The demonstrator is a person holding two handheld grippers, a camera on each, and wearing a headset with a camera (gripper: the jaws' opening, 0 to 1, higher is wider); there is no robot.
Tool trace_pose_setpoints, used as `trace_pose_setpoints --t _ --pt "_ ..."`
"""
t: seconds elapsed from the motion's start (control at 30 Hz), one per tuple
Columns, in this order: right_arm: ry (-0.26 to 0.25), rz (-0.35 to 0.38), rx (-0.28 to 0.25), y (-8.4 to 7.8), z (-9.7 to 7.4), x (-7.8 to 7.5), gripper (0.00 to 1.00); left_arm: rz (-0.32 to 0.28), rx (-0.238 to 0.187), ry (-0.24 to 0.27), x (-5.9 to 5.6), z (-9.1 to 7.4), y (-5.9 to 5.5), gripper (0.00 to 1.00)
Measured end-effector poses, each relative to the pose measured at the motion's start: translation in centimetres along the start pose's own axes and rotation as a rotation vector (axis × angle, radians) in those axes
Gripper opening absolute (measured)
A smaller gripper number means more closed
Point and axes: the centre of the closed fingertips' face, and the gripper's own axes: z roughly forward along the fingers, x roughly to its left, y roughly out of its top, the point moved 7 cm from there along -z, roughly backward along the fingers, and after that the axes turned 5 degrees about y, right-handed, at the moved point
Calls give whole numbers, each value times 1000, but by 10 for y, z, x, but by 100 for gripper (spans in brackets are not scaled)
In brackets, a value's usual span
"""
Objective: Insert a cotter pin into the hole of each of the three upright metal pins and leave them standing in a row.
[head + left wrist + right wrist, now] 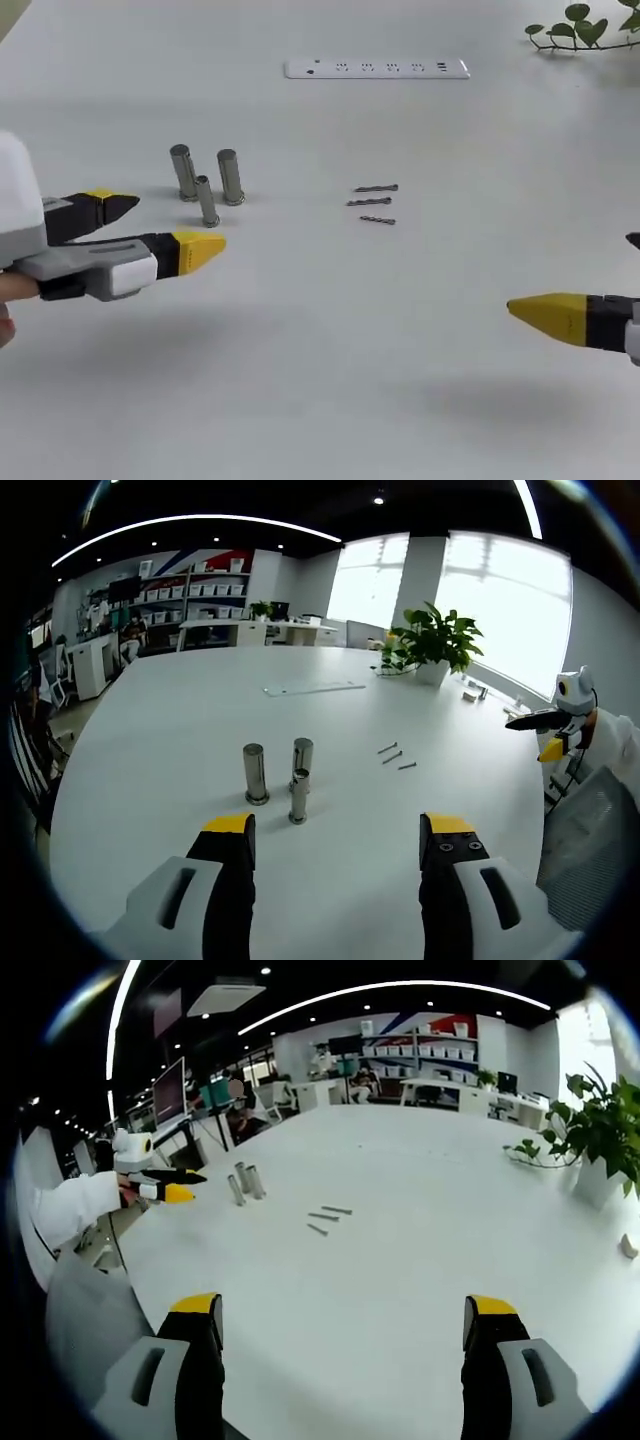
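Left gripper point(340, 825) and right gripper point(345, 1310) hover released, jaws wide, over the white table point(330, 390). Three metal pins point(207, 190) stand clustered well inside its edges, three cotter pins point(373, 202) loose nearby. Best next: pinch one cotter pin by its head, legs free.

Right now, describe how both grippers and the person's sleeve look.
The left gripper and the right gripper match: pale grey bodies with a dark slot in each, and black jaws tapering to yellow ends. The person wears a white sleeve.
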Motion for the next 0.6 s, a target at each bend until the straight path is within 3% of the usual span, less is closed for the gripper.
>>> trace_pose_setpoints --t 0.13,0.53,0.6 --pt "-4 7 8 -2 0 0 98 22 15 2 5 9 3 61" --pt "-4 33 22 -8 0 -1 98 62 -36 7 16 37 14 31" --pt "-3 34 24 -8 0 -1 98 62 -11 22 20 42 12 31"
